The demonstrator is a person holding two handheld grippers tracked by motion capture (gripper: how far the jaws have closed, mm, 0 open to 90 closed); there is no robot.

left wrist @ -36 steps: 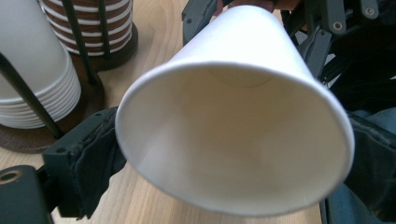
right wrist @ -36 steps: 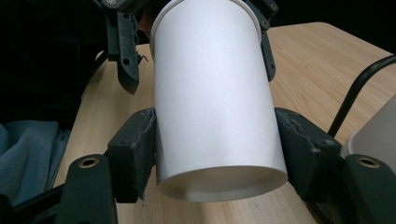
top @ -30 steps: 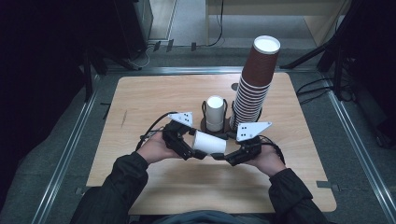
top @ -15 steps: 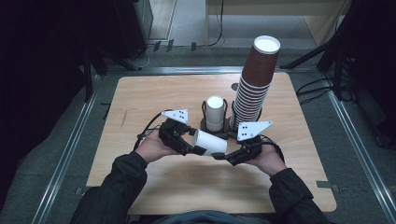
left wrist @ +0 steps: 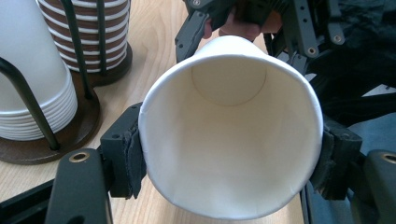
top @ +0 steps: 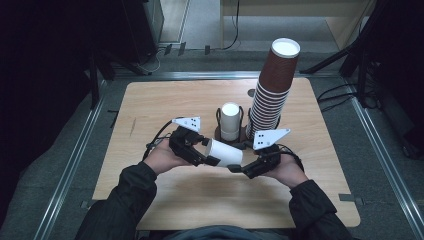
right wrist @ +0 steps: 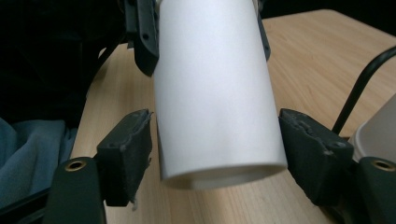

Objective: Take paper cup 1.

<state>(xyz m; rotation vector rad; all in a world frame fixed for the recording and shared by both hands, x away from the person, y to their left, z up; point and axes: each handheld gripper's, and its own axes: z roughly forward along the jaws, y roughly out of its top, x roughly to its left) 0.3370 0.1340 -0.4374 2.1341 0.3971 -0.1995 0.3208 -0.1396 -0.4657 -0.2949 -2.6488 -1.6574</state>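
A white paper cup (top: 223,153) lies on its side in the air, between the two hands, over the near middle of the wooden table (top: 165,105). My left gripper (top: 200,151) has just been closing, and its pads now press on both sides of the cup's rim end (left wrist: 229,140), with the mouth facing that gripper's camera. My right gripper (top: 241,168) has just been opening. Its jaws flank the cup's base end (right wrist: 217,93), which sits between the pads (right wrist: 128,156) with a thin gap showing on the left side.
A tall stack of brown striped cups (top: 274,85) stands at the back right of the table. Beside it is a stack of white cups (top: 230,120) in a black wire holder on a round wooden base (left wrist: 70,135). Dark floor and metal rails surround the table.
The left jaws have closed in onto the cup's rim end. The right jaws stand a little wider around its base. Both hands have kept their places.
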